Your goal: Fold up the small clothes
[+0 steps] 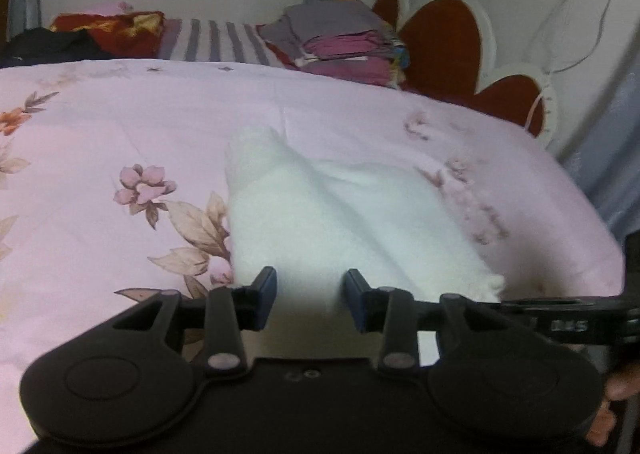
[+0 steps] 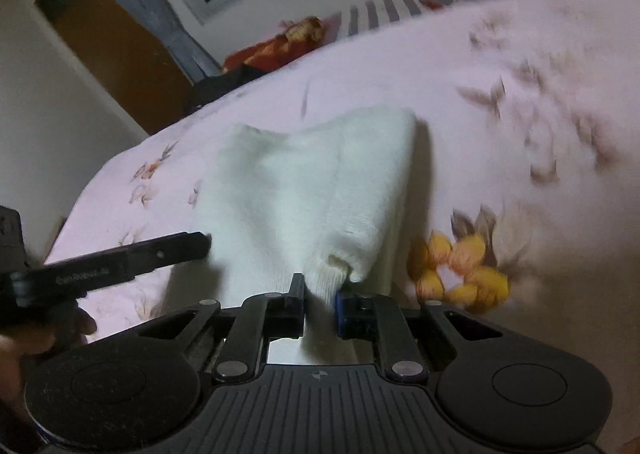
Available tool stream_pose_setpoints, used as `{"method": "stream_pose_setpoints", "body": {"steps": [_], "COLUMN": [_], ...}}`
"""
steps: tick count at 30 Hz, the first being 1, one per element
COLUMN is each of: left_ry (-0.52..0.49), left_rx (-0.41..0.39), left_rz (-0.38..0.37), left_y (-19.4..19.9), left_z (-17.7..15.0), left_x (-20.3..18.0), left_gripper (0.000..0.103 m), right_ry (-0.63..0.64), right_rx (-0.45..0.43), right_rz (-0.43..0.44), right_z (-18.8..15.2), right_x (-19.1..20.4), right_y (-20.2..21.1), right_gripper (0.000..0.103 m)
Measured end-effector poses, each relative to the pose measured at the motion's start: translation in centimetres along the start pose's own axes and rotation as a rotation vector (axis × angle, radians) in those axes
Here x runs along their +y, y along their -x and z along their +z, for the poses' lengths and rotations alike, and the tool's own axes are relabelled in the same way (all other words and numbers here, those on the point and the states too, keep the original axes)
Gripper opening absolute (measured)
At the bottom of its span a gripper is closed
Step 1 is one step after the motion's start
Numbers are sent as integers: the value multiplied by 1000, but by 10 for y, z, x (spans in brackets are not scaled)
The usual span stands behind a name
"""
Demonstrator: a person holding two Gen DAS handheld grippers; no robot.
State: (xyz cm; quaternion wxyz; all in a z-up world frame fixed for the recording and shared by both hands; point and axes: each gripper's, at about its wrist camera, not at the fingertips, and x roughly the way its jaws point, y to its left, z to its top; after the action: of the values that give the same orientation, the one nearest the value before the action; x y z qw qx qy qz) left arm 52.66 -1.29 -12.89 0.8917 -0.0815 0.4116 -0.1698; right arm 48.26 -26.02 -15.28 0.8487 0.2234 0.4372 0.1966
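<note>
A small white knitted garment [image 1: 340, 214] lies on a pink floral bedspread [image 1: 100, 126]. My left gripper [image 1: 310, 296] is open, its fingers spread over the garment's near edge with white cloth between them. In the right wrist view the same garment [image 2: 304, 190] is lifted at its near edge. My right gripper [image 2: 320, 302] is shut on a ribbed hem of the garment. The left gripper [image 2: 120, 266] shows as a black bar at the garment's left edge in that view.
A stack of folded clothes [image 1: 344, 42] sits at the far side of the bed by a red headboard [image 1: 444, 42]. Dark and red fabrics [image 1: 80, 34] lie at the far left. A window and wall stand behind.
</note>
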Motion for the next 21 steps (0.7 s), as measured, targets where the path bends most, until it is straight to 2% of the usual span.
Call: {"method": "stream_pose_setpoints", "body": {"steps": [4,7,9,10,11,12,13,15,16,17,19,21], "left_ry": [29,32,49,47,66,94,98,81,69,48,-6,5], "left_rx": [-43,-59,-34,6,4,-11,-39,-101,-108,-106,-75,-36], "left_rz": [-29,-23,-35,-17,-24,-44,-57,-69,-82,-86,-60,-55], "left_y": [5,-2,-14,-23,-23,-16,-8,1,-1,-6,-25,-45], "left_z": [4,14,18,19,20,23,27,35,43,49,62,70], "left_x": [3,5,11,14,18,20,21,19,18,15,9,13], "left_gripper": [36,36,41,40,38,37,37,37,37,37,37,37], "right_ry": [21,15,14,10,2,-6,-9,-8,-18,-15,78,155], "right_rx": [-6,-3,-3,0,-4,-25,-75,-178,-193,-196,-171,-126], "right_rz": [5,8,8,8,12,4,-40,-96,-98,-99,-127,-135], "right_z": [2,3,3,3,4,6,9,18,29,41,67,87], "right_x": [4,2,2,1,-1,-4,-5,-10,-12,-12,3,16], "right_y": [0,-3,-3,-2,2,8,21,40,42,38,17,-13], "right_gripper": [13,13,14,14,15,19,36,38,38,27,4,4]}}
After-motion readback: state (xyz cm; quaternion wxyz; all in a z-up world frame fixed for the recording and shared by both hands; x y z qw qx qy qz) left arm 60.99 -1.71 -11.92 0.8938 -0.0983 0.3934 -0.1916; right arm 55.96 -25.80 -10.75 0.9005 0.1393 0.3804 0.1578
